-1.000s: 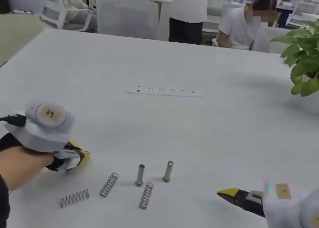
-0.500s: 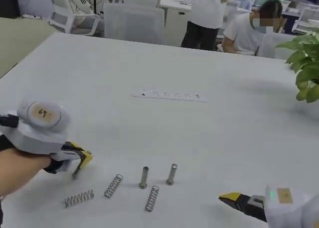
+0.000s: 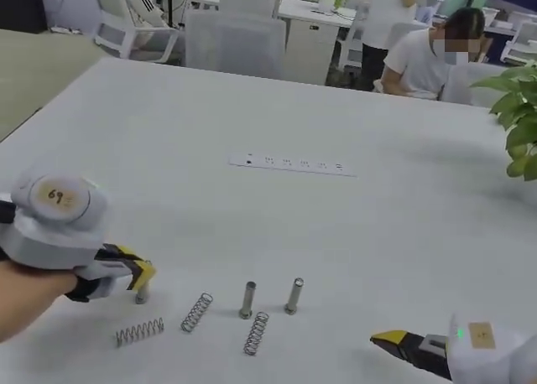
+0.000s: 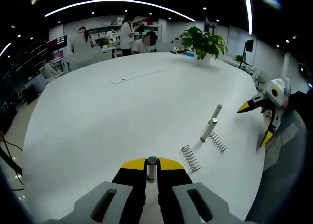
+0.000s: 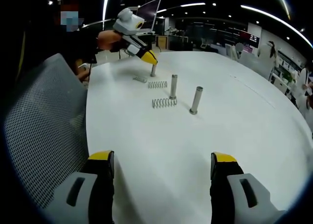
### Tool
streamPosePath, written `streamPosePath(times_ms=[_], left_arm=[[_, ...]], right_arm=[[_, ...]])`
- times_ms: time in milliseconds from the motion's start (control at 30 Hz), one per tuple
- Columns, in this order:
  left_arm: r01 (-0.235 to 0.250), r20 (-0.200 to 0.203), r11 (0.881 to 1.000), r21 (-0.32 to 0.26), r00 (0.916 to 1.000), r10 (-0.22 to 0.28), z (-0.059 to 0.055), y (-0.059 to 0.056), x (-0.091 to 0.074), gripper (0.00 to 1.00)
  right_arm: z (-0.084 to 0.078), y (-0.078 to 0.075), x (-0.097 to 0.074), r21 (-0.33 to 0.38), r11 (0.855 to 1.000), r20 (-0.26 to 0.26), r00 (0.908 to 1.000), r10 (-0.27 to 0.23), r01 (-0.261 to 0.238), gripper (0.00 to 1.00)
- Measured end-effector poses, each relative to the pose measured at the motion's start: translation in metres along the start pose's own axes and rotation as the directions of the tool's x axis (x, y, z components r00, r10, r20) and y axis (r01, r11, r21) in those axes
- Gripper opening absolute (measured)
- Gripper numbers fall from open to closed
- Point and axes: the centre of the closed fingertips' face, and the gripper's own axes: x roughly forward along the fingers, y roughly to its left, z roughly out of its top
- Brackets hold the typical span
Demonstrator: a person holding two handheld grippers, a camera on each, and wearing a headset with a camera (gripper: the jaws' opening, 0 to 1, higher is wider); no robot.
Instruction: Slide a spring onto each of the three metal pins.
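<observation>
My left gripper (image 3: 141, 274) is shut on a short metal pin (image 3: 142, 295), holding it upright with its foot on the white table; in the left gripper view the pin (image 4: 152, 168) stands between the yellow tips. Two more pins (image 3: 248, 299) (image 3: 294, 294) stand upright mid-table. Three springs lie flat near them: one (image 3: 140, 331) by the held pin, one (image 3: 197, 312) left of the pins, one (image 3: 256, 332) in front. My right gripper (image 3: 401, 343) hovers at the lower right, jaws wide open and empty (image 5: 162, 158), well apart from the pins (image 5: 173, 86) (image 5: 196, 100).
A white power strip (image 3: 290, 163) lies farther back on the table (image 3: 377, 233). A potted plant (image 3: 522, 124) stands at the right edge. People and office chairs are beyond the far edge. A mesh chair (image 5: 46, 121) is near the right gripper.
The left gripper has shifted slightly right and brought its pin from a tilt to upright on the table. The head camera has tilted; the right gripper has hardly moved.
</observation>
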Motion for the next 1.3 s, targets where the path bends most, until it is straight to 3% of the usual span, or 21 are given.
streamPosePath(times_ms=[800,1300], left_arm=[[0.046,0.018,0.999,0.007,0.9988,-0.046,0.008,-0.022,0.006,0.0],[0.05,0.014,0.999,0.015,0.9986,-0.051,0.003,-0.027,0.008,0.0]], right_arm=[[-0.002,0.002,0.001,-0.004,1.0,-0.007,1.0,0.004,-0.005,0.79],[-0.003,0.002,0.001,-0.008,1.0,-0.012,0.9999,0.005,-0.005,0.78]])
